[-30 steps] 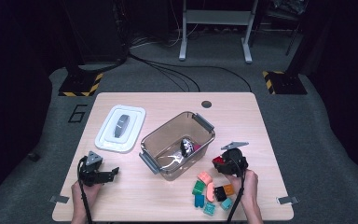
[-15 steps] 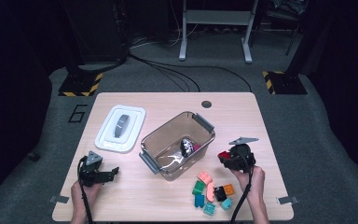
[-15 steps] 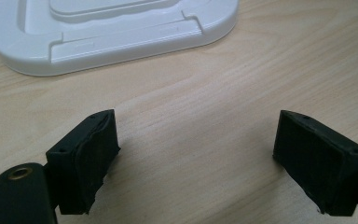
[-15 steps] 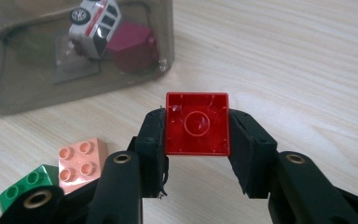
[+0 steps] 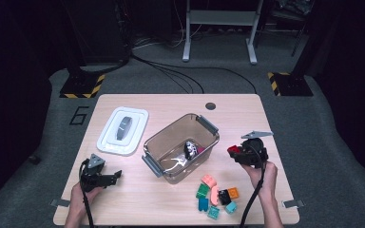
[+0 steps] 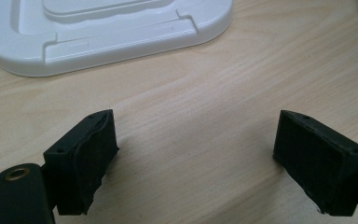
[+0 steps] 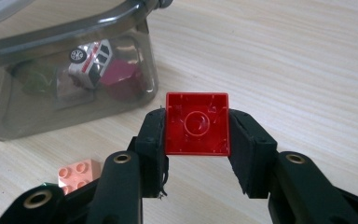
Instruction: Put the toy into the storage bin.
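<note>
Two grippers are seen at the near edge of the table (image 5: pixel 275 109), with the clear storage bin (image 5: pixel 181 145) taken as landmark. Nearest the camera, in front of the bin and to its right, a cluster of loose toy bricks (image 5: pixel 216 194) is spread on the wood: green, salmon, black, orange and teal ones can be made out, some touching. One salmon brick (image 7: pixel 77 171) is seen low down in the right gripper view, just beside that gripper's jaw.

Right gripper (image 5: pixel 237 153) is held by a hand (image 5: pixel 264 173) just to the right of the bin, above the brick cluster. Its jaws are clenched on a red brick (image 7: pixel 196 123), pressed from both sides, hollow underside turned toward the camera; the brick is lifted clear of the table, close to the bin's right wall but not touching it.

Left gripper (image 5: pixel 115 176) is held well to the left of the bin and in front of it, low over the tabletop. Its jaws are spread wide with nothing between them, bare wood seen in the gap in the left gripper view.

Inside the bin a white toy car (image 7: pixel 91 58) is tilted on its side against a dark red block (image 7: pixel 123 77); something greenish behind the wall cannot be identified. Grey handles are noted at both bin ends.

Farther back, left of the bin, the white lid (image 5: pixel 123 130) is laid flat on the table, apart from the bin, with a grey oval part in its centre.
</note>
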`<act>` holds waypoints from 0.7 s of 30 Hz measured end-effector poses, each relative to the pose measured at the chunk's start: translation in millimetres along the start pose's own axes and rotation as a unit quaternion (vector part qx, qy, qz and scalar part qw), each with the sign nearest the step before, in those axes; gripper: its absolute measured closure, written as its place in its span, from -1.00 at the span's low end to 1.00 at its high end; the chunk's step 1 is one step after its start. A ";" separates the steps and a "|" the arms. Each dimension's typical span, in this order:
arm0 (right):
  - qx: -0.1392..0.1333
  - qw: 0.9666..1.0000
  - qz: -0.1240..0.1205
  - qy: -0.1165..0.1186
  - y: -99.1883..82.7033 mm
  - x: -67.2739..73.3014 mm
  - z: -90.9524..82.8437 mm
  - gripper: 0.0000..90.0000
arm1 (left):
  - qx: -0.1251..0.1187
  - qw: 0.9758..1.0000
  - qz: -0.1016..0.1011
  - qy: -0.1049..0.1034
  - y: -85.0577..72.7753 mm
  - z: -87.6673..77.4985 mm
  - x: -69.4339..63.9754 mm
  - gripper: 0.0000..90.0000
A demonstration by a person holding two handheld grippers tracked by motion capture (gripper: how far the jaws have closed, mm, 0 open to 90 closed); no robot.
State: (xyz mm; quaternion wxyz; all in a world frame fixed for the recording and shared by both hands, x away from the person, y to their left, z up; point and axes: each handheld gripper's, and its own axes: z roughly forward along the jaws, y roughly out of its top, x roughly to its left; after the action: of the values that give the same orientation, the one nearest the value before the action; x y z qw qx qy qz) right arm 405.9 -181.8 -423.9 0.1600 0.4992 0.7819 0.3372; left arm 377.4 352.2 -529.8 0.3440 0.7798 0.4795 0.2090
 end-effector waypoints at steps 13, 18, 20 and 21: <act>-0.020 1.000 -0.019 -0.002 27.3 -5.5 -14.4 0.31 | 0.001 1.000 0.002 -0.004 -1.5 -1.5 -2.0 -0.71; -0.024 1.000 -0.018 -0.003 40.7 -1.5 -17.4 0.31 | -0.001 1.000 0.004 -0.005 -1.8 -1.4 -1.8 -0.71; -0.025 0.999 -0.026 -0.004 45.4 -0.1 -18.6 0.31 | -0.002 1.000 0.005 -0.005 -2.1 -1.5 -1.6 -0.71; -0.028 0.999 -0.029 -0.004 48.8 1.1 -19.6 0.31 | -0.003 1.000 0.006 -0.005 -2.2 -1.5 -1.5 -0.71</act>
State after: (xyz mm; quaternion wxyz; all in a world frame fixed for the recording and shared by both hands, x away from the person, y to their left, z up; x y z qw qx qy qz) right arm 426.7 -174.7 -376.2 0.1868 0.4734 0.7854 0.3524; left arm 374.4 352.1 -530.4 0.3473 0.7828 0.4725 0.2081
